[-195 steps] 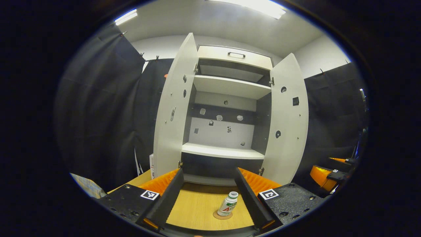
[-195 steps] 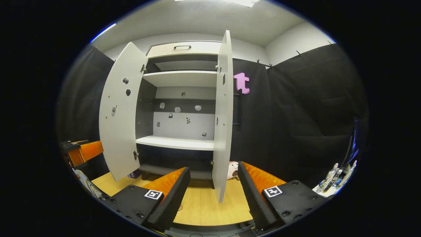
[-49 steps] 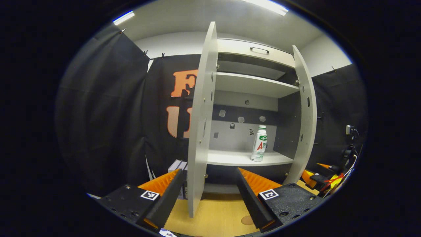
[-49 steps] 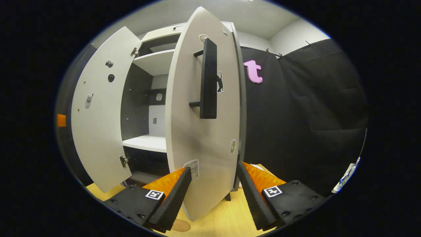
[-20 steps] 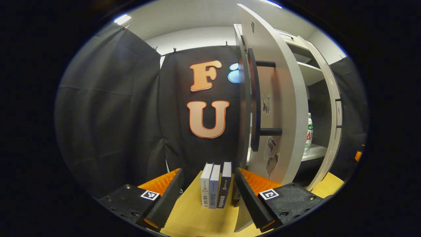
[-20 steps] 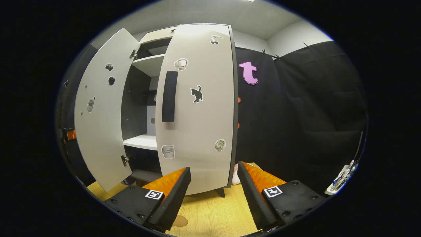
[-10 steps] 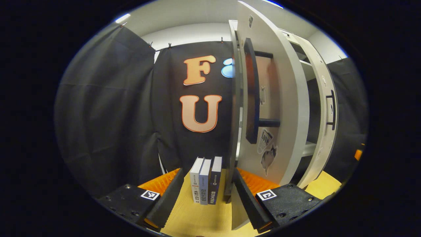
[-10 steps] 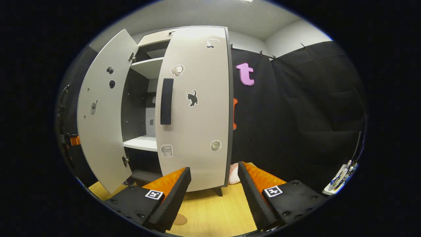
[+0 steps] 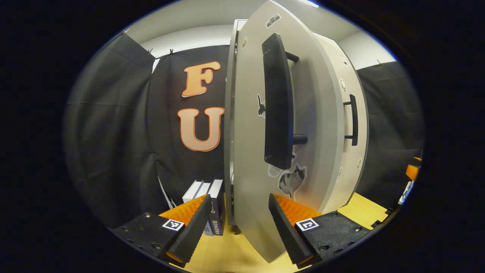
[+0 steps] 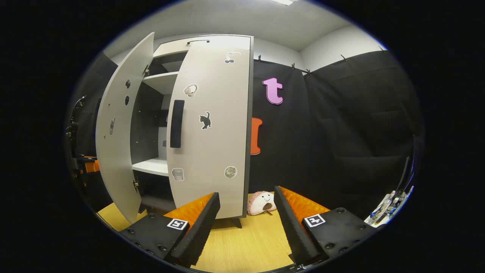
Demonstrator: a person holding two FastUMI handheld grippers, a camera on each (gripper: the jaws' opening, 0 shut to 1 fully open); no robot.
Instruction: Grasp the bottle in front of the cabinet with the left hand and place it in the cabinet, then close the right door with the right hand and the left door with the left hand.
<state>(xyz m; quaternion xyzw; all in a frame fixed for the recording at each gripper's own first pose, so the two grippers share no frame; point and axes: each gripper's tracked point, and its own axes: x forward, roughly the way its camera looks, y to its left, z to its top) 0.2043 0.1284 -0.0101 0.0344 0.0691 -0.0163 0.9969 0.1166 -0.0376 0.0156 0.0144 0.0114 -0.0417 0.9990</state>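
Left door [image 9: 250, 151] and right door [image 10: 212, 132] hid most of the cabinet interior; small items [image 10: 386, 210] at far right too small to identify.

the left door [image 9: 246, 151] is pale grey with a black bar handle [image 9: 277, 102] and a black-and-white cat sticker [image 9: 290, 181]. the right door [image 10: 212, 125] is the same pale grey, with a black handle [image 10: 177, 123] and a small black cat sticker [image 10: 205, 120]. the left hand-held gripper [image 9: 238, 227] and right hand-held gripper [image 10: 246, 227] have black fingers with ribbed orange backs and black-and-white square markers. the counter [image 10: 246, 242] is light yellow wood grain. the plush toy [image 10: 261, 203] is pink and white. the books [image 9: 212, 212] have white and dark navy spines.
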